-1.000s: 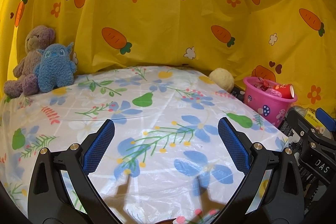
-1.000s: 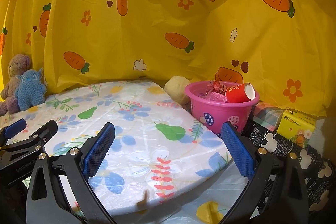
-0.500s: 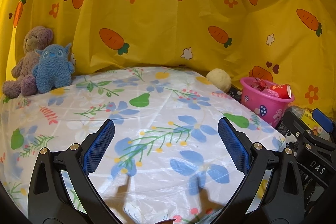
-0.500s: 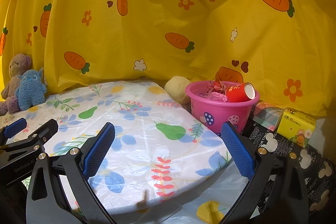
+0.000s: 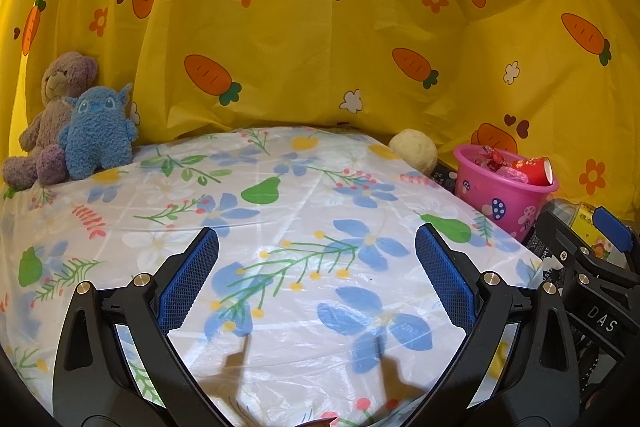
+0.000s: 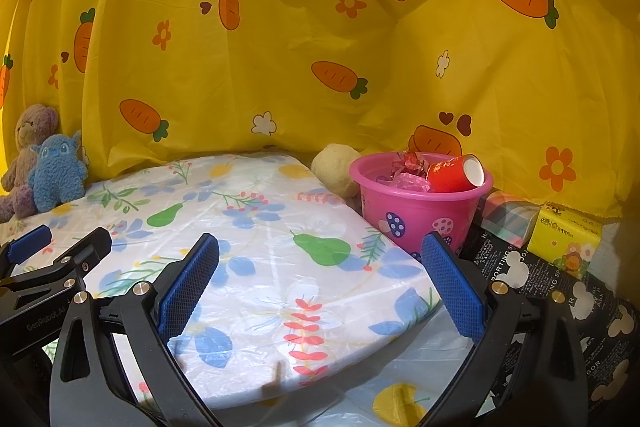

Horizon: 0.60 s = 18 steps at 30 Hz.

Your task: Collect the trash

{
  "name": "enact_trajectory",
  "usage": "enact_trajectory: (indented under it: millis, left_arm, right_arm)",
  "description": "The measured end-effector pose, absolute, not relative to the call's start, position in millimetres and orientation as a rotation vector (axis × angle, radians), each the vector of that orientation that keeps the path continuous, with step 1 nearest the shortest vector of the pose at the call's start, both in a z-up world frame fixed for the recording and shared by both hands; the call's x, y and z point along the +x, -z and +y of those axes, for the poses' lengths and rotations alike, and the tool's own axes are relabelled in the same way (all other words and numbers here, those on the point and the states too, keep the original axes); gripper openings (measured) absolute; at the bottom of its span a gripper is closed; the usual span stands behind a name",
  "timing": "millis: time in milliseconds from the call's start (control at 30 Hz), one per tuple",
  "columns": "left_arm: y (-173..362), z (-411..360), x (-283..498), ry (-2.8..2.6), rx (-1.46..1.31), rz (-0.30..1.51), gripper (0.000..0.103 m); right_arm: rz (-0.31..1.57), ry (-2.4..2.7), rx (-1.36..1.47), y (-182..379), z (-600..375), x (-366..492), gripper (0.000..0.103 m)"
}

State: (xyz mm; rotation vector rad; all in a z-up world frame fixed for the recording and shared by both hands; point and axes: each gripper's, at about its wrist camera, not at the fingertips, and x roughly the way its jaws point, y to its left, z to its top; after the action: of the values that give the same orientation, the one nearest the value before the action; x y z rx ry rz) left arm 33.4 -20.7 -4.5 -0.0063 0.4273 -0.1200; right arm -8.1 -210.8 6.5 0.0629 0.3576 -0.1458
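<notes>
1. The left tongs (image 5: 316,275) hang released and empty over the flowered table (image 5: 280,227); no loose trash shows there, so I judge the collecting nearly done.
2. The right tongs (image 6: 320,279) are also spread wide and hold nothing; it is best to scan the table before any new reach.
3. At the right, the pink bucket (image 6: 416,215) stands beside the table and holds a tilted red paper cup (image 6: 452,173) and crumpled wrappers (image 6: 408,171).

**My two grippers, up close**

My left gripper (image 5: 316,283) has black plastic arms, blue cross-hatched pads and silver screw heads. My right gripper (image 6: 320,287) matches it; from the left camera I read white "DAS" lettering on its side.
</notes>
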Motion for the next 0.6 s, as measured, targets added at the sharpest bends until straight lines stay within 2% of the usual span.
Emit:
enact_trajectory:
  millis: [600]
  left_arm:
    - [4.9, -25.4, 33.2, 0.134, -0.007, 0.420, 0.097]
  right_arm:
    - [0.356, 0.148, 0.067, -4.6, -214.5, -8.4, 0.098]
